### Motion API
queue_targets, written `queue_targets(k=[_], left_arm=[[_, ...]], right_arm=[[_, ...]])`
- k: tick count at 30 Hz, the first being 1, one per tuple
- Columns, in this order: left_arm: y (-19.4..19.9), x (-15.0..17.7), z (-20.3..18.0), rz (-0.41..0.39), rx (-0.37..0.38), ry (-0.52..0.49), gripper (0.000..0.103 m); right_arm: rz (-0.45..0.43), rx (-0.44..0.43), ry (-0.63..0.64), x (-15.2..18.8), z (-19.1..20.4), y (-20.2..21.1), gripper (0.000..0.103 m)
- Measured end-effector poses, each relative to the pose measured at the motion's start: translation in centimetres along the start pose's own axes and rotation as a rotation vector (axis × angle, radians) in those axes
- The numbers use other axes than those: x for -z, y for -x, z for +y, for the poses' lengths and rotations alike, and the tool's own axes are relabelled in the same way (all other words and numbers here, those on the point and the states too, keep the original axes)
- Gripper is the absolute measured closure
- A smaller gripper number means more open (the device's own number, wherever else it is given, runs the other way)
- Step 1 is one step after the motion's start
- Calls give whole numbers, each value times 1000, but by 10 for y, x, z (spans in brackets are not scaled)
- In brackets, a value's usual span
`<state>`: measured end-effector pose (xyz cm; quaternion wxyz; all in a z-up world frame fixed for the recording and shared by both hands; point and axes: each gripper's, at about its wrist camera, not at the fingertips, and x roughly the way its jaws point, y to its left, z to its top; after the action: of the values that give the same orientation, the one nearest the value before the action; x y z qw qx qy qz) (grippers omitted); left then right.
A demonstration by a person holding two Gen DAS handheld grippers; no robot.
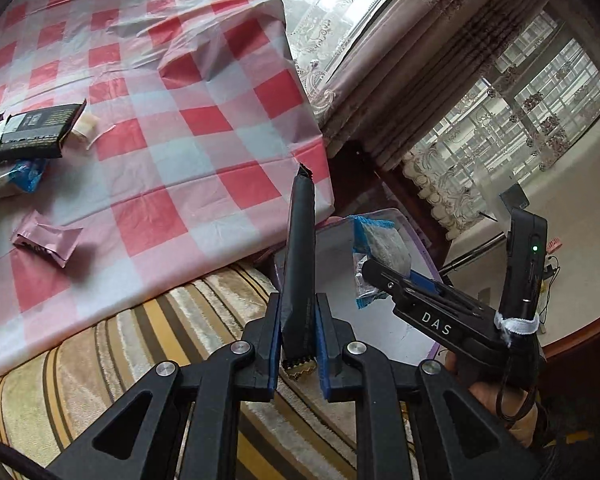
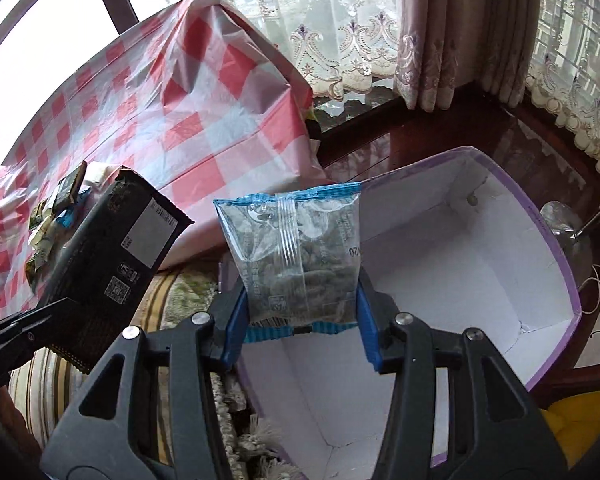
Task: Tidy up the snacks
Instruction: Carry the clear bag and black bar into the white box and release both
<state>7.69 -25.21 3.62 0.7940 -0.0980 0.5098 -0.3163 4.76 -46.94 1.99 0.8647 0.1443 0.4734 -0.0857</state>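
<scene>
My left gripper [image 1: 299, 322] is shut on a black snack packet [image 1: 299, 256], held edge-on above the striped cushion; the packet's printed back shows in the right wrist view [image 2: 112, 268]. My right gripper [image 2: 302, 300] is shut on a clear snack bag with blue ends [image 2: 296, 256], held over the open white box with a purple rim [image 2: 440, 272]. The bag [image 1: 380, 248] and the box [image 1: 332, 256] also show in the left wrist view, beside the right gripper [image 1: 374, 276]. The box looks empty inside.
A table with a red-and-white checked cloth [image 1: 172, 120] holds more snacks: a black packet [image 1: 36, 132], a pink packet [image 1: 48, 240], a blue-ended bag [image 1: 20, 172]. A striped cushion [image 1: 100, 360] lies below. Curtains [image 2: 420, 40] and dark wooden ledge [image 2: 400, 136] stand behind.
</scene>
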Motion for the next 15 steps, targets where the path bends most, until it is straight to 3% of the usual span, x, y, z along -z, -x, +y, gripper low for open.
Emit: queue_targets(k=[6, 9, 11, 15], left_arm=[[-22, -2, -20, 55, 18, -40, 88], [-31, -2, -24, 83, 19, -40, 86], [-36, -4, -23, 108, 8, -30, 76], [-33, -1, -20, 103, 1, -20, 58]], right_arm=[[20, 52, -75, 2, -35, -9, 49], [18, 76, -94, 2, -42, -9, 43], [-4, 106, -88, 1, -42, -5, 28], [-46, 156, -48, -5, -33, 2, 18]])
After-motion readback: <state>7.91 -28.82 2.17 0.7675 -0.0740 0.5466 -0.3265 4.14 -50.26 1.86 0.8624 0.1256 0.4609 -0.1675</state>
